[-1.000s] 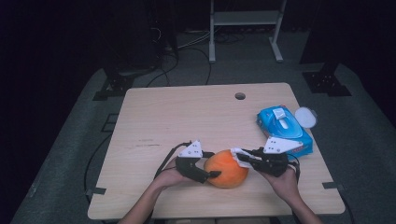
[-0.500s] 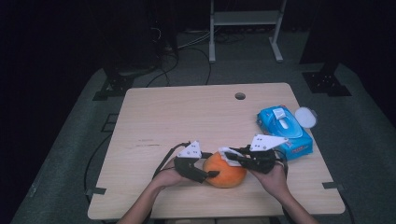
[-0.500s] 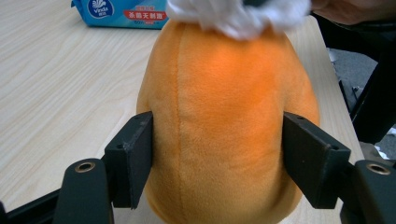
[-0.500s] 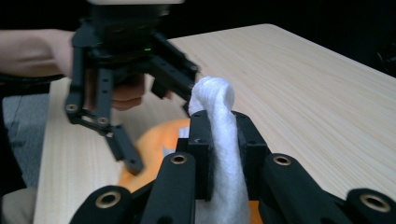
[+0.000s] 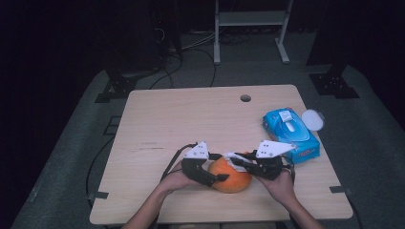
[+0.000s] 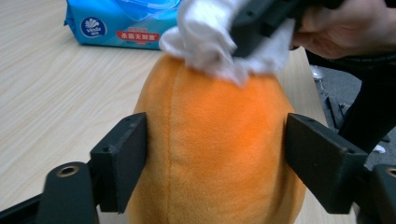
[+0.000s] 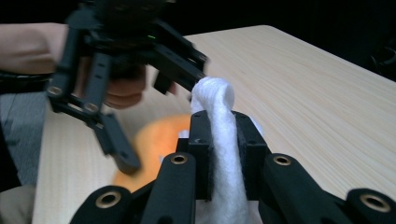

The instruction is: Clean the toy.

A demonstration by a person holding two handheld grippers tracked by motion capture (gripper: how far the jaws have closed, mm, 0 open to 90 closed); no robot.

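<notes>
An orange plush toy (image 5: 232, 175) lies on the wooden table (image 5: 191, 119) near its front edge. My left gripper (image 5: 220, 167) has the toy (image 6: 210, 186) between its jaws; the jaws have just been opening, and both pads (image 6: 123, 158) still rest against the plush sides. My right gripper (image 5: 235, 160) comes in from the right, shut on a white cloth (image 7: 215, 98). That cloth (image 6: 210, 42) is pressed onto the top of the toy. In the right gripper view the left gripper (image 7: 140, 93) stands just beyond the cloth, above the toy (image 7: 154, 140).
A blue pack of wet wipes (image 5: 290, 134) lies at the table's right edge, with a round white lid (image 5: 313, 119) behind it. A cable hole (image 5: 245, 98) sits near the far edge. Dark stands and cables cover the floor beyond.
My right gripper has moved left with the white cloth, across the top of the orange toy. The left gripper and the toy have stayed in place.
</notes>
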